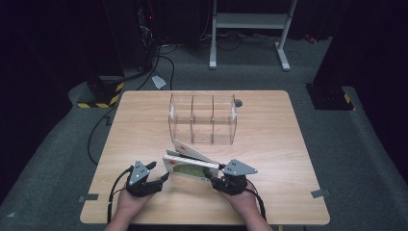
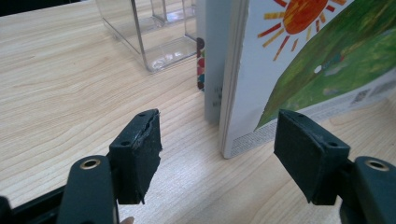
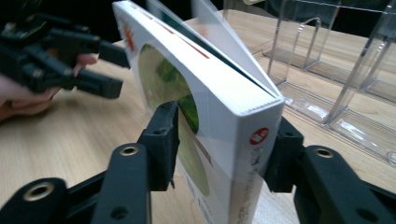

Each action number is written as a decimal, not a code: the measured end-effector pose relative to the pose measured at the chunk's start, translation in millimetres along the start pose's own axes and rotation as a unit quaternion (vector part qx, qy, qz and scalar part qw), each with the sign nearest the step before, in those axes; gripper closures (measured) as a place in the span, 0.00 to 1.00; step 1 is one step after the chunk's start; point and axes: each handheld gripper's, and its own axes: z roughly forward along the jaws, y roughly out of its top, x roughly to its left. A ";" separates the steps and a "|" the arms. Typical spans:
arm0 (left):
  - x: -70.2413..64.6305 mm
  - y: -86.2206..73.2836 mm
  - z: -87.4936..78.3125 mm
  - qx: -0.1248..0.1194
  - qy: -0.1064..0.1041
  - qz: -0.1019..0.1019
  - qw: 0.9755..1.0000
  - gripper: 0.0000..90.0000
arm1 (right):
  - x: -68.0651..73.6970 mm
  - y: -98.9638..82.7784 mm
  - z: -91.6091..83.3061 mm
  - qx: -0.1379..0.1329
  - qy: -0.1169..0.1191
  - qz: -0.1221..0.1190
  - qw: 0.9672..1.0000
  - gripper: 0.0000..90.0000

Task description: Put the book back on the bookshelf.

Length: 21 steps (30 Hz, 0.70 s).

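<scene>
A white picture book (image 1: 190,168) with a green shape and an orange sun (image 2: 299,56) stands on its long edge on the wooden table (image 1: 144,120). Its far cover (image 3: 224,37) hangs ajar. My right gripper (image 3: 224,140) is shut on the book at its spine end, one pad on each cover; from above it (image 1: 215,175) sits at the book's right end. My left gripper (image 2: 217,149) is open, with the book's other end just ahead of its pads and touching neither. From above the left gripper (image 1: 159,172) lies left of the book.
A clear plastic organiser (image 1: 203,119) with three compartments stands just behind the book, close to the ajar cover (image 2: 154,37). A small dark round piece (image 1: 238,102) lies behind it. Beyond the table are cables and a white metal stand (image 1: 250,29).
</scene>
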 end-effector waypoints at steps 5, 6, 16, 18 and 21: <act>5.7 0.9 -0.2 0.006 0.000 0.007 1.000 0.35 | 2.0 -2.1 -4.3 0.000 0.016 -0.010 1.000 0.68; 8.3 -0.5 -0.9 0.006 -0.001 0.003 1.000 0.35 | 2.8 -2.7 -5.2 -0.001 0.017 -0.011 1.000 0.69; 11.1 -3.7 1.8 0.032 0.022 0.012 0.999 0.35 | 7.2 -1.3 -3.6 -0.006 0.006 0.010 1.000 0.66; 15.4 -4.7 2.3 0.036 0.032 0.001 0.999 0.35 | 8.1 -1.6 -3.3 -0.008 0.005 0.010 1.000 0.66; 19.8 -5.2 2.6 0.042 0.043 -0.007 0.998 0.36 | 8.6 -1.6 -3.0 -0.009 0.002 0.006 1.000 0.66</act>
